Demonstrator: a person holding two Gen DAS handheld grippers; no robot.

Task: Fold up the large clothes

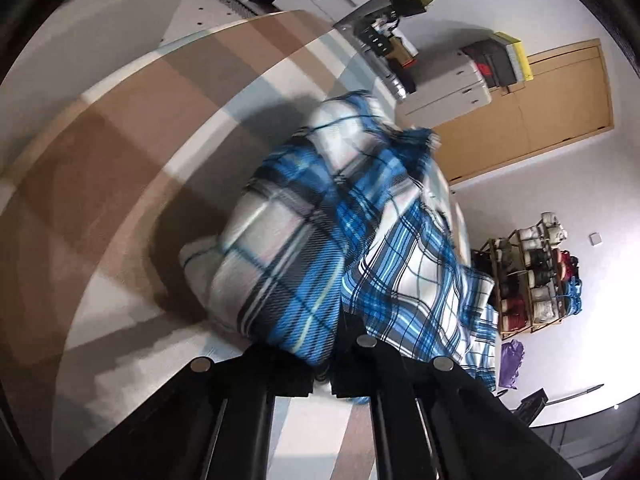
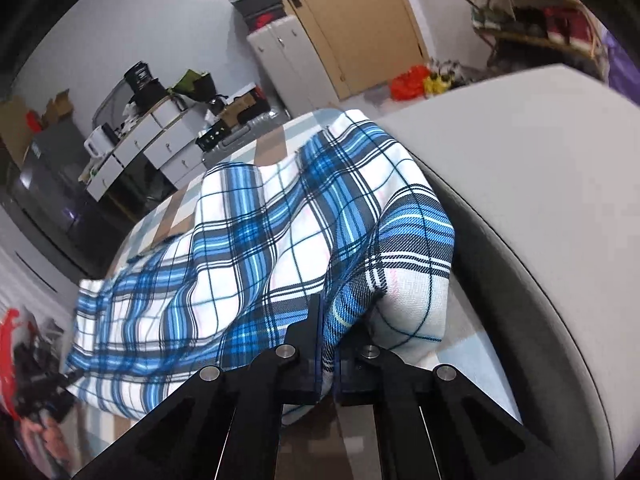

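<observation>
A blue, white and black plaid garment (image 1: 320, 216) hangs bunched over a bed with a brown, white and pale blue checked cover (image 1: 120, 168). My left gripper (image 1: 332, 356) is shut on a fold of the plaid cloth, which drapes away from its fingers. In the right wrist view the same plaid garment (image 2: 248, 248) spreads across the bed, and my right gripper (image 2: 328, 344) is shut on another edge of it. The cloth is lifted and slack between the two grips.
A grey padded headboard (image 2: 520, 208) curves along the right of the bed. A wooden door (image 1: 540, 112), white drawer units (image 1: 448, 84), a shoe rack (image 1: 532, 280) and a cluttered white desk (image 2: 160, 132) stand around the room.
</observation>
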